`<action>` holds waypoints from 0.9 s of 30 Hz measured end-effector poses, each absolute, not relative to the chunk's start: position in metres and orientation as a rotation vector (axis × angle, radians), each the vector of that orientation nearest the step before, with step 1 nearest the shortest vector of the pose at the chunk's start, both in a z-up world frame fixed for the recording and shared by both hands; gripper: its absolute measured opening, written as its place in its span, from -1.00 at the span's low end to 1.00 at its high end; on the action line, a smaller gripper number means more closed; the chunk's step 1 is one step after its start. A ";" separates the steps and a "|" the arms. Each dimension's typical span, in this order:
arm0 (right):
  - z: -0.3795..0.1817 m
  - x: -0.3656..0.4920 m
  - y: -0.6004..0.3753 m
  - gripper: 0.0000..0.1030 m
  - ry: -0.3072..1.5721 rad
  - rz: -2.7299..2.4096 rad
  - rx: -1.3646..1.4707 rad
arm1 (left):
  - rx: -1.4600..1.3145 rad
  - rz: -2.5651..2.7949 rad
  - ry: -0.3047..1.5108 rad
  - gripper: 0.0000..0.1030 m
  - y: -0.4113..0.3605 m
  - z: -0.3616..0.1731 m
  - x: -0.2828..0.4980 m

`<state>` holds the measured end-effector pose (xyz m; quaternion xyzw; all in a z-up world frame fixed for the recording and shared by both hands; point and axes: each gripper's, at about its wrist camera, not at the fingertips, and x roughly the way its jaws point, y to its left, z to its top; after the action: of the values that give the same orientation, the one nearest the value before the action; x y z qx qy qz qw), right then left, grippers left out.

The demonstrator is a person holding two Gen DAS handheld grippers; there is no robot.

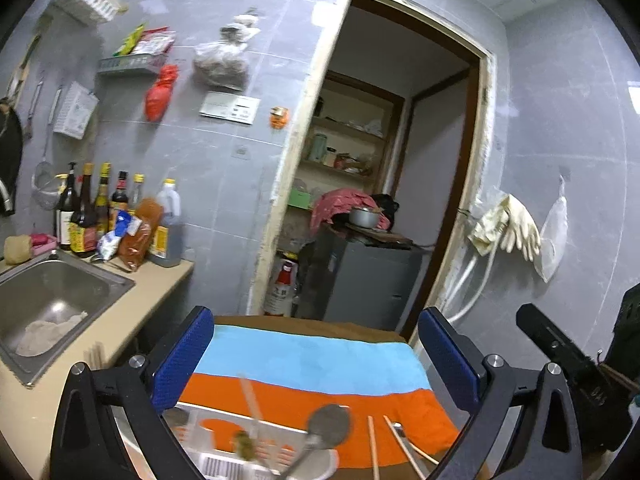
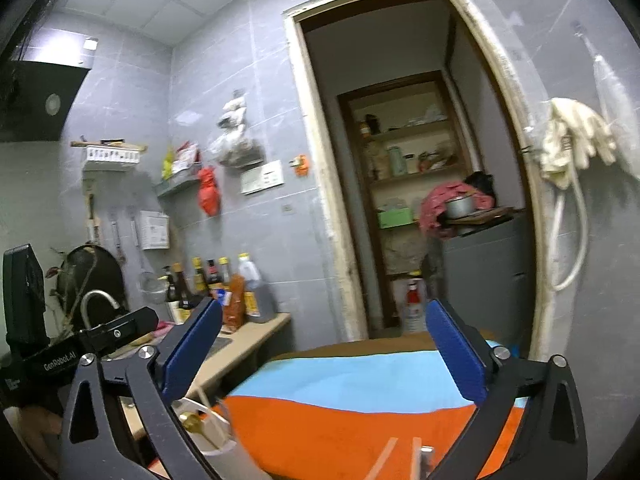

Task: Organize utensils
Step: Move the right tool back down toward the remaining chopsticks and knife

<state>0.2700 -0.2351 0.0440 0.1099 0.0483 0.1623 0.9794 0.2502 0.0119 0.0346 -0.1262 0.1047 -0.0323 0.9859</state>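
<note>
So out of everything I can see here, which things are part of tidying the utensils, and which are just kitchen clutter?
Part of the job:
- grey metal spoon
- pale wooden chopsticks
- white plastic utensil holder
- blue-and-orange striped cloth

Just lying about:
- dark sauce bottles
- steel sink
- cream rubber gloves
- red plastic bag

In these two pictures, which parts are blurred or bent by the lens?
Left wrist view: the spoon and chopsticks near the bottom edge are smeared, and the doorway bows with the fisheye. Right wrist view: the striped cloth is soft, the white holder is blurred, and the door frame curves strongly.
</note>
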 end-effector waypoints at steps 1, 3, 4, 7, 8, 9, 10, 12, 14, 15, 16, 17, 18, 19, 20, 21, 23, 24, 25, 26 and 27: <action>0.045 0.268 -0.244 0.96 0.102 0.311 0.221 | -0.246 -0.073 0.212 0.99 0.003 0.034 0.251; 0.045 0.265 -0.261 0.97 0.113 0.281 0.222 | -0.232 -0.094 0.220 0.99 -0.016 0.033 0.253; 0.043 0.264 -0.270 0.97 0.122 0.267 0.224 | -0.227 -0.102 0.226 0.99 -0.023 0.032 0.254; 0.037 0.263 -0.297 0.97 0.152 0.230 0.230 | -0.188 -0.141 0.256 0.99 -0.053 0.027 0.258; 0.035 0.265 -0.304 0.97 0.162 0.219 0.230 | -0.174 -0.151 0.264 0.99 -0.060 0.026 0.259; 0.032 0.266 -0.312 0.97 0.177 0.205 0.230 | -0.154 -0.163 0.277 0.99 -0.072 0.023 0.261; 0.027 0.267 -0.322 0.97 0.198 0.186 0.231 | -0.142 -0.167 0.286 0.99 -0.078 0.020 0.262; 0.017 0.271 -0.340 0.97 0.231 0.158 0.236 | -0.116 -0.174 0.315 0.99 -0.096 0.012 0.266; 0.006 0.274 -0.355 0.97 0.266 0.135 0.239 | -0.094 -0.188 0.332 0.99 -0.110 0.004 0.268; 0.000 0.275 -0.363 0.97 0.286 0.123 0.240 | -0.082 -0.189 0.337 0.99 -0.115 0.001 0.269; -0.007 0.277 -0.370 0.97 0.304 0.116 0.241 | -0.065 -0.188 0.346 0.99 -0.121 -0.004 0.270; -0.013 0.278 -0.375 0.97 0.317 0.112 0.241 | -0.053 -0.189 0.358 0.99 -0.127 -0.009 0.271; -0.019 0.280 -0.380 0.97 0.334 0.110 0.240 | -0.049 -0.190 0.367 0.99 -0.130 -0.012 0.273; -0.025 0.282 -0.384 0.97 0.352 0.110 0.240 | -0.046 -0.187 0.383 0.99 -0.134 -0.017 0.275; -0.033 0.285 -0.388 0.97 0.374 0.112 0.239 | -0.044 -0.183 0.403 0.99 -0.137 -0.023 0.277; -0.039 0.287 -0.391 0.97 0.394 0.115 0.239 | -0.041 -0.176 0.420 0.99 -0.140 -0.028 0.278; -0.054 0.294 -0.395 0.96 0.433 0.126 0.242 | -0.028 -0.160 0.449 0.99 -0.145 -0.039 0.282; -0.060 0.296 -0.397 0.96 0.450 0.130 0.245 | -0.020 -0.154 0.465 0.99 -0.148 -0.044 0.285; -0.067 0.297 -0.399 0.96 0.468 0.133 0.246 | -0.008 -0.151 0.484 0.99 -0.150 -0.050 0.287; -0.075 0.300 -0.400 0.96 0.491 0.137 0.247 | 0.002 -0.150 0.508 0.99 -0.152 -0.057 0.290; -0.083 0.303 -0.401 0.96 0.514 0.140 0.245 | 0.008 -0.150 0.530 0.99 -0.154 -0.061 0.293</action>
<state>0.3032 -0.4007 -0.0833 0.1207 0.2535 0.0692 0.9573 0.2928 -0.1536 -0.0613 0.0040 0.2614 -0.0739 0.9624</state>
